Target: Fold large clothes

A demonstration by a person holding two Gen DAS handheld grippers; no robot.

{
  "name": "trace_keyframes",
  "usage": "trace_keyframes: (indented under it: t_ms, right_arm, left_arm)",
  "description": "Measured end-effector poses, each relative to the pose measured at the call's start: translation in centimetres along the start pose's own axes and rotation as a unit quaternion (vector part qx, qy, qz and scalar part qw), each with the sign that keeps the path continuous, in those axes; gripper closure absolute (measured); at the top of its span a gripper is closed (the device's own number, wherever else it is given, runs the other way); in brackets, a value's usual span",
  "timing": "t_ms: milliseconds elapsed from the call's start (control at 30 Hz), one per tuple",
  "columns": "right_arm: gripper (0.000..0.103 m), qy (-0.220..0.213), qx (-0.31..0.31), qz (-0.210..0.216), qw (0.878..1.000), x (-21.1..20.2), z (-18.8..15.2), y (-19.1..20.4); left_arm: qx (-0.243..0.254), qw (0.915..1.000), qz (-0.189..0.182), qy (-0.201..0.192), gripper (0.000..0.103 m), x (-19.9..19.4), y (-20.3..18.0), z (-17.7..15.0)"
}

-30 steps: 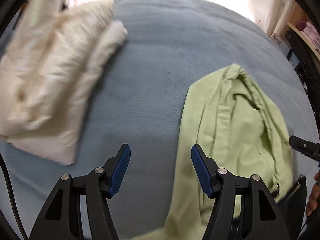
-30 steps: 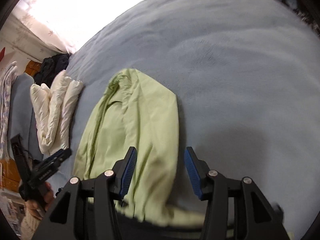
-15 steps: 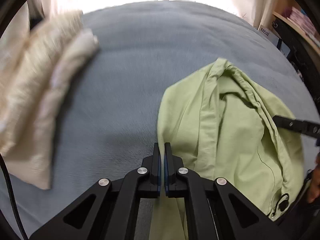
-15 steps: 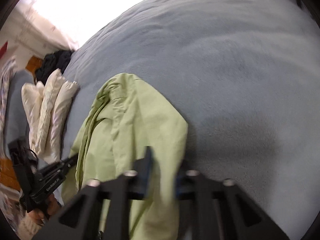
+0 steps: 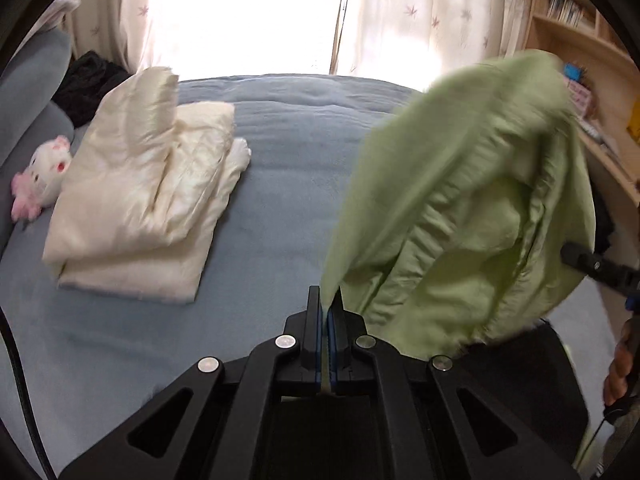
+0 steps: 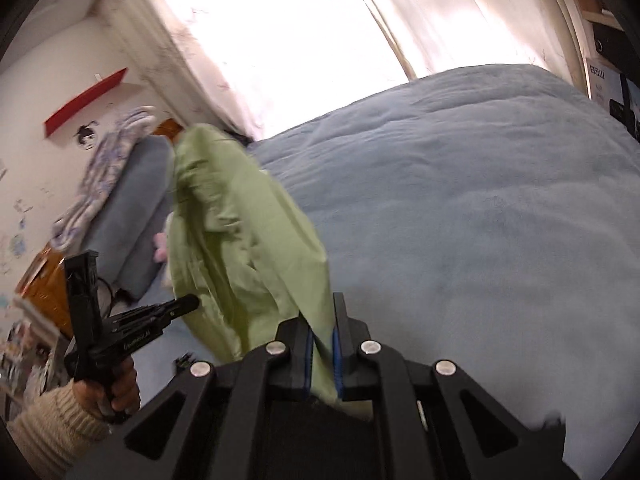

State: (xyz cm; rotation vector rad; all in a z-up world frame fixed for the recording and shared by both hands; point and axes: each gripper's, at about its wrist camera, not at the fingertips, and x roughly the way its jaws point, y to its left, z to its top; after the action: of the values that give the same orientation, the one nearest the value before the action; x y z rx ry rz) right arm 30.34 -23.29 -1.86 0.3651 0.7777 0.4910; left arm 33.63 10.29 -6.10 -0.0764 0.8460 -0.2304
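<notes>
Two pinches hold the green garment (image 5: 460,216): our left gripper (image 5: 329,304) is clamped on one edge and our right gripper (image 6: 322,328) on another, so it hangs bunched in the air above the blue bed (image 6: 480,200). One cream piece (image 5: 148,204) already lies folded on the bed near a plush toy (image 5: 40,176), which we judge finished. The green one looks unfolded, so spreading it flat and every fold remain.

A pink-and-white plush toy (image 5: 38,184) lies beside black clothing (image 5: 86,84) near floral curtains (image 5: 420,12) and bookshelves (image 5: 576,20).
</notes>
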Motion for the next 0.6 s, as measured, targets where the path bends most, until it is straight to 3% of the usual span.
trace_keyframes:
  t_ms: [167,233,300,367,433,500,600]
  right_arm:
    - [0.092,0.006,-0.006,-0.012,1.0,-3.7,-6.1,1.4]
    - [0.085,0.026,0.002,-0.022,0.999,-4.2,-9.0,0.9]
    - [0.073,0.061,0.004,-0.053,0.997,-4.1,-12.3,0.4]
    - [0.072,0.098,-0.009,-0.099,0.99,-3.8,-15.4,0.3]
    - [0.072,0.133,-0.008,-0.116,0.984,-3.9,-18.1,0.2]
    - [0.072,0.142,0.001,-0.119,0.983,-4.6,-19.8,0.2]
    - [0.066,0.137,0.02,-0.104,0.985,-6.1,-20.8,0.5]
  left_arm:
    - [-0.008,0.9995,-0.014,0.028,0.102,-3.2,0.8,-6.9]
    - [-0.013,0.9987,-0.009,0.049,0.101,-3.4,1.2,-9.9]
    - [-0.021,0.9974,0.002,0.07,0.101,-3.5,1.5,-12.7]
    - [-0.036,0.9951,0.004,0.092,0.101,-3.8,2.2,-15.1]
    - [-0.059,0.9918,-0.004,0.113,0.1,-4.1,3.1,-16.9]
    - [-0.074,0.9896,-0.016,0.123,0.095,-4.8,3.5,-18.0]
    - [-0.085,0.9884,-0.035,0.121,0.08,-6.4,3.4,-18.9]
